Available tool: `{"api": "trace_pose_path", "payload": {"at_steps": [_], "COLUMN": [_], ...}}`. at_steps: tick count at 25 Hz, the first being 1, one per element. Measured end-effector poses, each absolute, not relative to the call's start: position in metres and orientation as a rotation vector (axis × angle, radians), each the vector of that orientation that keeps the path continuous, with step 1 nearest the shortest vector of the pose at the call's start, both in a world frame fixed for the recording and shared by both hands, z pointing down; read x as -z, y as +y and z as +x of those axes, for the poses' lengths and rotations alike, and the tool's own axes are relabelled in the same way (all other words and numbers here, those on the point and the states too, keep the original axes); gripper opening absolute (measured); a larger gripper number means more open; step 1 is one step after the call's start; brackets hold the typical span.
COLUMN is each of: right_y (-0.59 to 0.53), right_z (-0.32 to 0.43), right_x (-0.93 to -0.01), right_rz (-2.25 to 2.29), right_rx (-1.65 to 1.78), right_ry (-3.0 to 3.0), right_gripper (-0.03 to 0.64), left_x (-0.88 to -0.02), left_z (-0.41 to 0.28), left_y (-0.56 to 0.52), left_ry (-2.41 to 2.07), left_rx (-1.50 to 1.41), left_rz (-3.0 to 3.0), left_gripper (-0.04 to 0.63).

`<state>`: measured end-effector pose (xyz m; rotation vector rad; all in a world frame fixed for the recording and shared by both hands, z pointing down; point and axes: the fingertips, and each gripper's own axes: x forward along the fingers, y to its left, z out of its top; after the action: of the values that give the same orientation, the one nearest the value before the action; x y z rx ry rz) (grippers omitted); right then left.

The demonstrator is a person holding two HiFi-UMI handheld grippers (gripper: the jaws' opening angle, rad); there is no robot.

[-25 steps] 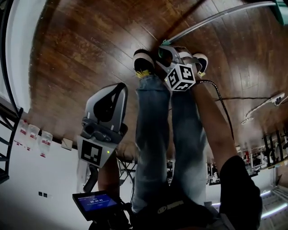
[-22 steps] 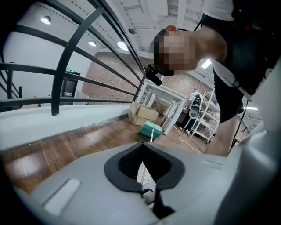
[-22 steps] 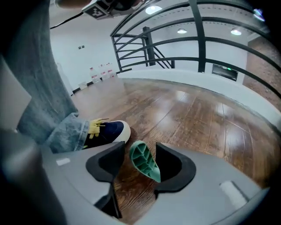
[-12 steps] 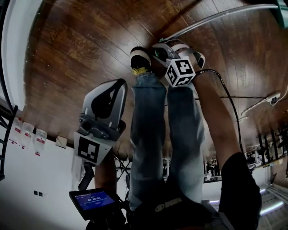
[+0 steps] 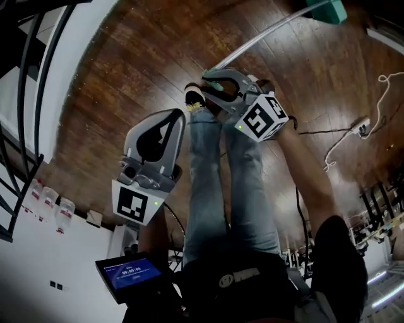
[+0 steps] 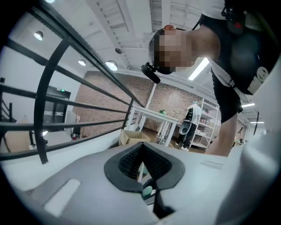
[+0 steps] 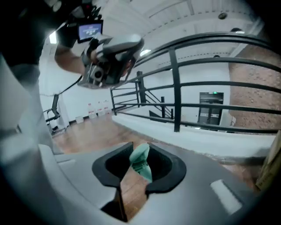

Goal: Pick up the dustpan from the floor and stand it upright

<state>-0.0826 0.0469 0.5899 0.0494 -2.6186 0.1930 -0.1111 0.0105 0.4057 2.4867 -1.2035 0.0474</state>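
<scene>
Our left gripper (image 5: 172,118) hangs out to the side with its fingers drawn together on nothing, so it takes no part in this step unless we bring it over as a steadying hand. Our right gripper (image 5: 214,83) does the work: its fingers are narrowed onto the teal end of the handle (image 7: 141,161), which sits between them. From there the metal pole (image 5: 271,31) runs forward and to the right of the fingers, out to the dustpan (image 5: 325,11), whose teal pan lies well apart from us on the floor (image 5: 126,57). We judge the lift is under way and the pan must now pivot under the pole. To do it well, we should squeeze firmly, since a long pole levers hard against a grip at its very tip. We should swing the fingers up and forward until they sit above the pan. We should loosen only once the pan rests flat and the pole stands without leaning.
</scene>
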Motion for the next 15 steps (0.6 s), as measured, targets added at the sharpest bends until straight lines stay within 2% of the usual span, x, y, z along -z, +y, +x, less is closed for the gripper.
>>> {"api": "trace_pose_path", "payload": {"at_steps": [5,8,15], "right_y": [-0.005,-0.026,-0.063], "right_z": [-0.059,-0.038,0.029], "right_x": [-0.446,-0.378,-0.308], "right_rz": [0.273,0.473,0.847], "right_rx": [-0.281,-0.479,-0.723], "right_ry": [-2.797,-2.903,-3.0], "right_gripper": [0.101,0.101,0.115], "left_x": [-0.304,-0.257,-0.19], "left_z": [-0.093,-0.082,-0.054], "left_y": [-0.01,-0.016,-0.034], "left_ry": [-1.188,-1.171,-1.08], "left_rx": [0.013,0.037,0.092], "left_rz": [2.597,2.653,2.764], "left_gripper": [0.015,0.015,0.015]}}
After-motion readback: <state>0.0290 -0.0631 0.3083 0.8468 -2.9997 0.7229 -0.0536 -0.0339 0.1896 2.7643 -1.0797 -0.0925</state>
